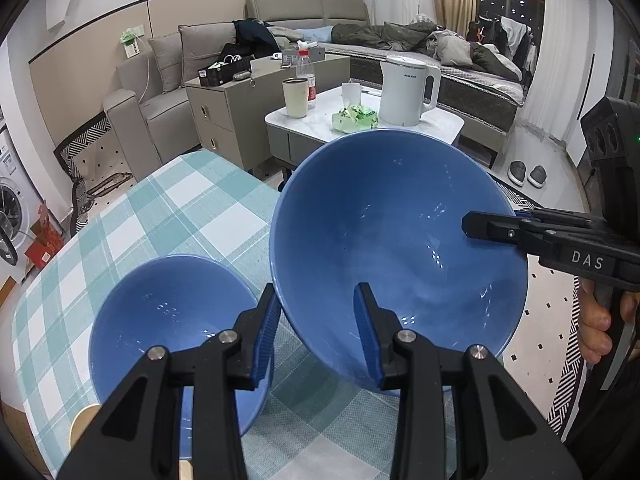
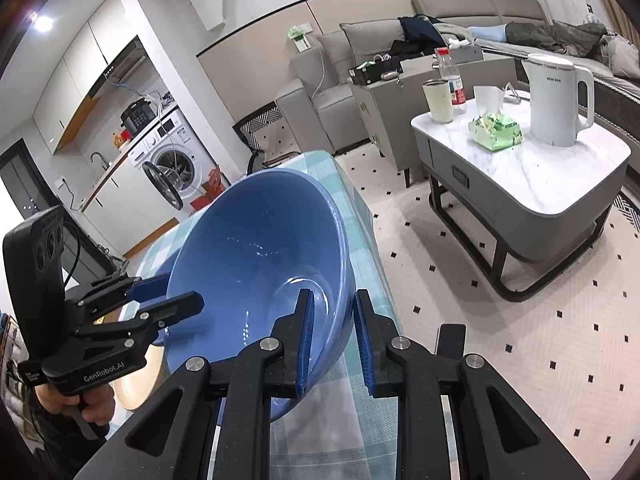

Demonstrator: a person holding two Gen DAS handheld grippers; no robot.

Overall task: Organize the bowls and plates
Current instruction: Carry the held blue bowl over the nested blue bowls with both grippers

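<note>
Blue ribbed pads on my left tongs (image 1: 318,334) stand partly apart, clamped over the near rim of the big bowl (image 1: 396,248): one finger outside the wall, the other inside. My left hand (image 2: 76,400) grips the handle low at the edge of the right view, and the tongs point downward across the table (image 1: 160,216). Just left of them the small bowl (image 1: 168,320) sits upright on the checked cloth, partly hidden behind my left finger. The big bowl is held tilted over the table's edge, with its rim well above the cloth. My right tongs (image 2: 332,340) are nearly clenched, pinching the bowl's opposite rim, left pad inside and right pad outside the wall. In the left view they reach in from the right, with my right hand (image 1: 600,320) below on the handle. Beyond the table stands a low white table (image 2: 560,184) with a cup (image 2: 440,100), a bottle (image 2: 450,80), a green packet (image 2: 496,130) and a white kettle (image 2: 556,100). A sofa (image 1: 304,8) runs along the far wall, and a washer (image 2: 176,160) shows far left in the right view
</note>
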